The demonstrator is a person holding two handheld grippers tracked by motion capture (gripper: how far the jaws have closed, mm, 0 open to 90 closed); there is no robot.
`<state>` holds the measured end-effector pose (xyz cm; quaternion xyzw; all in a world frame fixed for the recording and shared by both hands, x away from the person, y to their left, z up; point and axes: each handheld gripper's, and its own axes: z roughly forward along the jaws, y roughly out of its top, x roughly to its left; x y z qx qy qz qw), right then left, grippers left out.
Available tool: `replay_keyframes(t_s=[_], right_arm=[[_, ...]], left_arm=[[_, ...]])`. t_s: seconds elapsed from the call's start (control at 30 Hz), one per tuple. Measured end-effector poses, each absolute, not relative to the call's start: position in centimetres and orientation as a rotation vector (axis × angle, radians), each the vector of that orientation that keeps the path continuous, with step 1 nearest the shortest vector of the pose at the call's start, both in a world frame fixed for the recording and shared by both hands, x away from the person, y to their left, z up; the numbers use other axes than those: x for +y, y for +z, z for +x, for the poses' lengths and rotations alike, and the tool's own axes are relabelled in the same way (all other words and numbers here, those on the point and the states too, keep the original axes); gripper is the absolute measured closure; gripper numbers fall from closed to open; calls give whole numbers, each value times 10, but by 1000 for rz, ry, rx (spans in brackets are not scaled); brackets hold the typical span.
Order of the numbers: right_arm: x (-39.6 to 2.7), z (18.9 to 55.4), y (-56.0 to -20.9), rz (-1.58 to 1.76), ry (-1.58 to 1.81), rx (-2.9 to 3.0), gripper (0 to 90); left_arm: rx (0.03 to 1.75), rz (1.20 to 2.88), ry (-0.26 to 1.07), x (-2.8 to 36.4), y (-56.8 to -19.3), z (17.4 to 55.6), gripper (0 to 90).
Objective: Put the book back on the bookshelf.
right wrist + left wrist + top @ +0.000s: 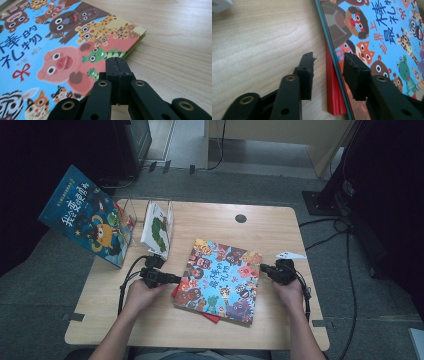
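- We saw the animal picture book [220, 280] lying flat near the middle of the wooden table [280, 225], stacked on a red book [333, 97] whose edge stuck out at its near left side.
- We held the left gripper [329, 68] at the book's left edge, its jaws partly apart; they straddled the edges of both books without pressing on them.
- We kept the right gripper [116, 63] at the book's right edge, its jaws closed flat against each other, with nothing between them.
- Far left stood a clear holder [167, 215] with a white book [156, 229], and a blue book [87, 215] leaned beside it.
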<state>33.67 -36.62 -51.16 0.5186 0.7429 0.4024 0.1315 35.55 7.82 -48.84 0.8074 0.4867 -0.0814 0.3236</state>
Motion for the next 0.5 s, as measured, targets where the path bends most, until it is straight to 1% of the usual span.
replay_keyframes(t_s=[0.13, 0.27, 0.43, 0.5], right_arm=[[-366, 329, -510, 1496, 1185, 2165, 900], [-363, 322, -511, 1479, 1190, 2182, 900], [-362, 315, -511, 1472, 1188, 2200, 900], [-363, 312, -512, 1468, 1181, 2207, 900]], left_arm=[[1291, 2078, -257, 76, -489, 363, 563], [1265, 2097, -236, 71, -487, 369, 482], [1253, 2076, -265, 69, -487, 376, 445], [1242, 2062, -272, 68, -487, 378, 403]])
